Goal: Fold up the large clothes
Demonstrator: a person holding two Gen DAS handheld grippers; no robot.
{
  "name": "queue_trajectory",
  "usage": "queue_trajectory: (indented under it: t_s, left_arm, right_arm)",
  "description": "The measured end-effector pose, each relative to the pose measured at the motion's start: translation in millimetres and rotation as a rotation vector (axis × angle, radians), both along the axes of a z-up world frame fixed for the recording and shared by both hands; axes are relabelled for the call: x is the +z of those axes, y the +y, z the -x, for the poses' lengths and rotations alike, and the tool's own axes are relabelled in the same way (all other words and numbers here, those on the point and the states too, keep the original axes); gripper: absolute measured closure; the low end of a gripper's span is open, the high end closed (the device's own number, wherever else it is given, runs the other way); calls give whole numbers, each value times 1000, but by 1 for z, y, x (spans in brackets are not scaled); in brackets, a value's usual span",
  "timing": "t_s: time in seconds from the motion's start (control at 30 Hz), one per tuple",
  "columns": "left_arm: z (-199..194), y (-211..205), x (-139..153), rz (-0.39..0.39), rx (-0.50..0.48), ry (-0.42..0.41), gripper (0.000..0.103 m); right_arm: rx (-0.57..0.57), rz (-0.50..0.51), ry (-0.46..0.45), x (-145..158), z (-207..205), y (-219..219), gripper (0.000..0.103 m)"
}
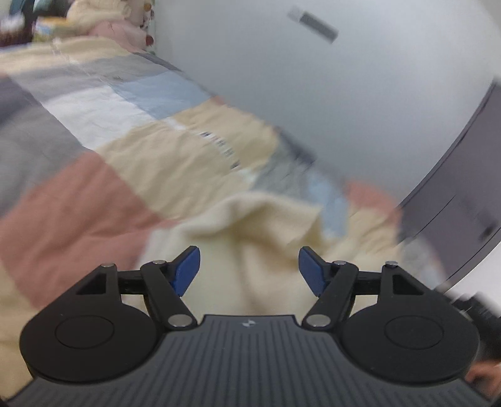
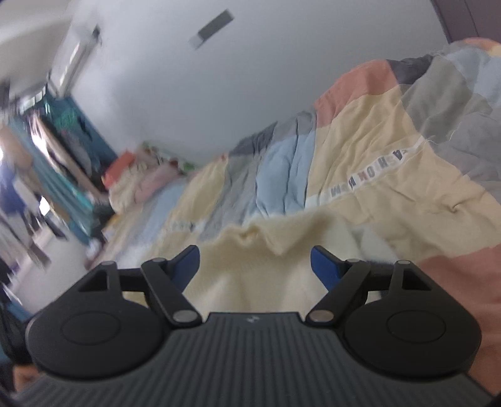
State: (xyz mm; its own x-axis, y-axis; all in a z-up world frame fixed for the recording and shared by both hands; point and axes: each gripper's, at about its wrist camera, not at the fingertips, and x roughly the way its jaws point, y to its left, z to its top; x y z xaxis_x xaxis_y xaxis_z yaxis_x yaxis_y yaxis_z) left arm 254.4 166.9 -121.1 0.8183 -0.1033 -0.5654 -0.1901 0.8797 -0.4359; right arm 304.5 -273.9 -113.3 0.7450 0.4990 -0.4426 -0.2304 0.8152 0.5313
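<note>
A cream knitted garment [image 1: 250,238] lies rumpled on a patchwork bedspread [image 1: 103,147], just beyond my left gripper [image 1: 249,269]. That gripper is open, its blue pads wide apart with nothing between them. In the right wrist view the same cream garment [image 2: 266,263] spreads below and ahead of my right gripper [image 2: 255,266], which is also open and holds nothing. The garment's far edge [image 2: 250,231] shows a small raised fold. Both views are tilted and blurred.
The bedspread [image 2: 375,162] has cream, pink, grey and blue patches and a printed strip [image 2: 369,178]. Pillows and soft items [image 1: 103,28] pile at the head of the bed. A white wall [image 1: 313,78] runs alongside. Cluttered shelves [image 2: 56,150] stand at the far left.
</note>
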Motion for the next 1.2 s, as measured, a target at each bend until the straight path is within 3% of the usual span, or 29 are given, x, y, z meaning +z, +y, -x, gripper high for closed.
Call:
queue_trajectory:
  t_s: [0.2,0.43,0.7,0.77,0.8,0.87,0.93,1.07,1.2]
  left_arm:
    - [-15,-16,-14,-167,-2,49,29]
    - [-49,-23,-30,-315,12,92,29]
    - [-73,-19,-47,-322,-16,133,29]
    - [-76,-17,-50,-324,-9,141,36]
    - [-76,-17,-51,-329,0,145,40]
    - [-76,-17,-52,-343,10,150,57]
    - [-74,-17,-51,-348,3,144,69]
    - [-63,-19,-41,-349,19,94,78]
    - [-46,-8,-20,-270,60,5,80]
  right_arm:
    - [17,192,-18,-13,-12,23,23]
    - [35,320,-23,-31,-39,39,23]
    - [78,504,-55,-43,-45,65,23]
    - [77,525,-59,-44,-46,68,30]
    - [70,536,-64,-44,-45,68,40]
    - [55,541,-68,-44,-43,67,57]
    - [50,541,-71,-42,-42,64,80]
    - [27,512,-88,-37,-38,58,88]
    - [-24,481,-129,-23,-29,47,90]
